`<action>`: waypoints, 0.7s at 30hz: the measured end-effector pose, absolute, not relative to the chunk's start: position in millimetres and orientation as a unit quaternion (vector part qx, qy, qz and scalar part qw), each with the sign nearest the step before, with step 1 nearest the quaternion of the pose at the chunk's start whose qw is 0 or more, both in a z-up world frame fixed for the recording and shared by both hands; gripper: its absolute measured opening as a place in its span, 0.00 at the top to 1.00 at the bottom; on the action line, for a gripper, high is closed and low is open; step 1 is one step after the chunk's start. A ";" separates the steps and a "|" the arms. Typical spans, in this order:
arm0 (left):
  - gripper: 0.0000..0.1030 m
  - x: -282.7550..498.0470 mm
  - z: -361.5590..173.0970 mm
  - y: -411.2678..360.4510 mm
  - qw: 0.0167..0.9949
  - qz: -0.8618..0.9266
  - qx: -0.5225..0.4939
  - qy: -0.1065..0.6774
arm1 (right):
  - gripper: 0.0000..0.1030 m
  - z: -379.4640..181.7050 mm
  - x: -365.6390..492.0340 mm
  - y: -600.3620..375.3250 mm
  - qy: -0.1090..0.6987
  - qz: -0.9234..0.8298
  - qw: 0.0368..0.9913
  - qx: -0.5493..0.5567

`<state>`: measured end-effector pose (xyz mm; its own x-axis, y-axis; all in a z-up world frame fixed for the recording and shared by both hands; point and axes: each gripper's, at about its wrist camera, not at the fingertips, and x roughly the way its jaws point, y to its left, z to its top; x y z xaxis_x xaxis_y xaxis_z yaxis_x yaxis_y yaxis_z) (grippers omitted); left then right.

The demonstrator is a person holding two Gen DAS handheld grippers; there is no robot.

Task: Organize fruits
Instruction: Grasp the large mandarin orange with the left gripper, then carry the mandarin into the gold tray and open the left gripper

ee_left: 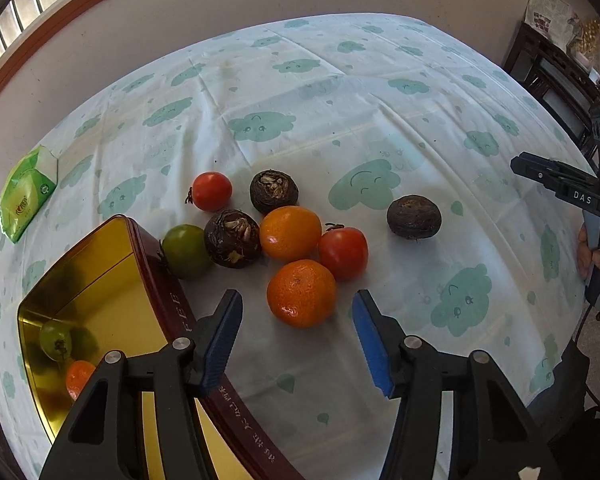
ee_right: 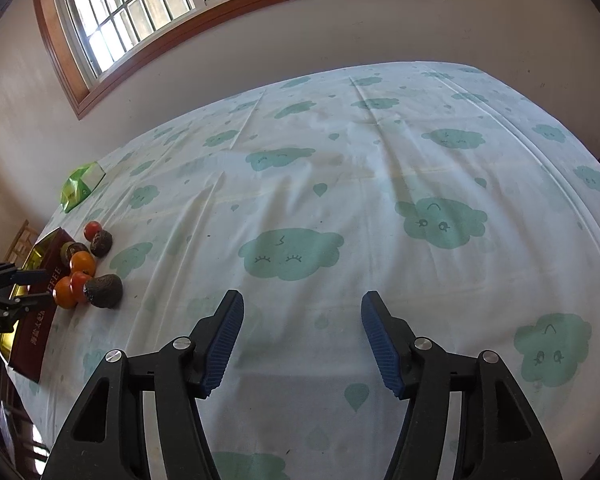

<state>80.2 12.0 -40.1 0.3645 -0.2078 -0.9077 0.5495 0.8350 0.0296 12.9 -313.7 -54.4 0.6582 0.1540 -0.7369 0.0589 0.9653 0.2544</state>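
My left gripper (ee_left: 298, 320) is open, its fingers either side of the near orange (ee_left: 301, 293). Behind it lie a second orange (ee_left: 290, 233), two red tomatoes (ee_left: 343, 253) (ee_left: 211, 191), a green tomato (ee_left: 186, 251) and three dark brown fruits (ee_left: 232, 238) (ee_left: 274, 191) (ee_left: 414, 216). A gold-lined tin (ee_left: 96, 280) at the left holds a green tomato (ee_left: 55, 340) and a small orange (ee_left: 79, 378). My right gripper (ee_right: 302, 320) is open and empty over bare cloth, far right of the fruit pile (ee_right: 85, 270); it also shows at the left wrist view's right edge (ee_left: 556, 178).
A green tissue pack (ee_left: 26, 194) lies at the table's far left. The cloud-print tablecloth (ee_right: 380, 160) covers the table. A dark cabinet (ee_left: 552, 76) stands beyond the right edge. A wall and window are behind the table.
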 end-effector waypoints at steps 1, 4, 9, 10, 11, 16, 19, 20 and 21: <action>0.49 82.7 -42.6 11.8 0.806 -0.234 0.168 0.516 | 0.40 -54.3 13.6 -314.3 0.412 0.027 0.901 0.130; 0.53 90.1 -49.2 10.0 0.797 -0.240 0.168 0.528 | 0.39 -54.6 14.0 -314.2 0.412 0.027 0.901 0.130; 0.66 92.8 -53.3 7.8 0.796 -0.230 0.161 0.536 | 0.37 -54.7 14.2 -313.6 0.412 0.027 0.901 0.130; 0.66 89.2 -48.9 8.5 0.802 -0.228 0.150 0.531 | 0.37 -55.1 14.4 -313.7 0.413 0.027 0.901 0.129; 0.66 85.2 -44.8 9.9 0.808 -0.226 0.135 0.527 | 0.36 -55.2 14.7 -313.3 0.413 0.027 0.901 0.127; 0.66 51.1 -19.6 12.1 0.848 -0.180 0.107 0.487 | 0.31 -55.9 17.3 -308.7 0.418 0.027 0.901 0.113; 0.66 30.3 -8.9 11.4 0.864 -0.155 0.102 0.469 | 0.27 -55.9 18.9 -304.5 0.421 0.027 0.901 0.103; 0.66 24.0 -6.5 11.0 0.868 -0.147 0.102 0.462 | 0.27 -55.9 18.7 -303.4 0.422 0.026 0.901 0.100; 0.66 18.3 -4.3 10.9 0.873 -0.141 0.102 0.457 | 0.26 -56.0 18.9 -303.0 0.422 0.026 0.901 0.098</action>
<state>18.3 10.9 -4.3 0.5436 -0.1521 -0.8255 0.3390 0.9395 0.0502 18.9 -303.0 -56.0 0.6418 0.1293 -0.7559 0.0358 0.9796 0.1979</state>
